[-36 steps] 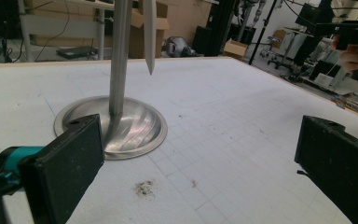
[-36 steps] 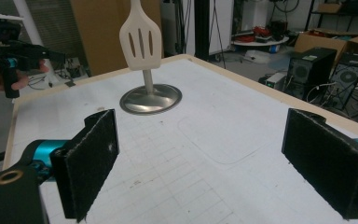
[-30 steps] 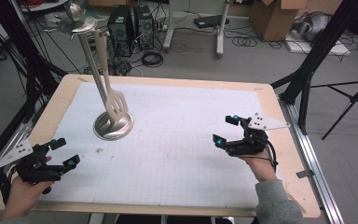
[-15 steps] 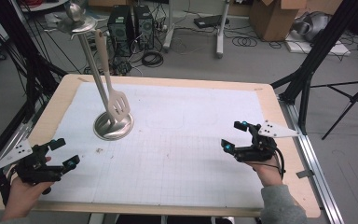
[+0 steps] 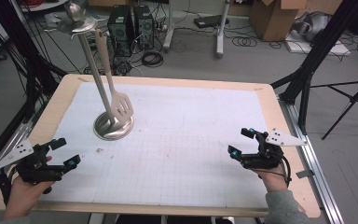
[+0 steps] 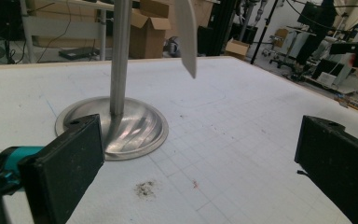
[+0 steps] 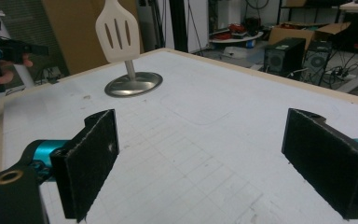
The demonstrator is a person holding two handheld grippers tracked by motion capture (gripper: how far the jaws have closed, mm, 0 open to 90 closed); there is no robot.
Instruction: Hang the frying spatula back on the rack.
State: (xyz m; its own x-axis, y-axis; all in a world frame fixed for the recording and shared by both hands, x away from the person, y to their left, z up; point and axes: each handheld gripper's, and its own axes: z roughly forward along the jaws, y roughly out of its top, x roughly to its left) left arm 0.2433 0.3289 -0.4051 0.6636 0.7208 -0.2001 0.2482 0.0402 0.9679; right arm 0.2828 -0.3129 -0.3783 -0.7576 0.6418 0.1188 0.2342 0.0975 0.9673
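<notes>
Here both sets of fingers are spread wide, pinching nothing: left gripper (image 5: 60, 154) at the counter's (image 5: 191, 140) near left corner, right gripper (image 5: 242, 143) near its right edge. Spatula (image 5: 120, 105) hangs from the metal stand (image 5: 113, 127), far left, well apart from both.

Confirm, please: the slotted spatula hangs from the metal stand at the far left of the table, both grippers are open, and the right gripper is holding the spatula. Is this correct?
Not entirely. The right gripper holds nothing: the right gripper view shows its jaws wide apart with bare mat between them. The spatula hangs on the metal stand, and the left gripper is open too.
</notes>
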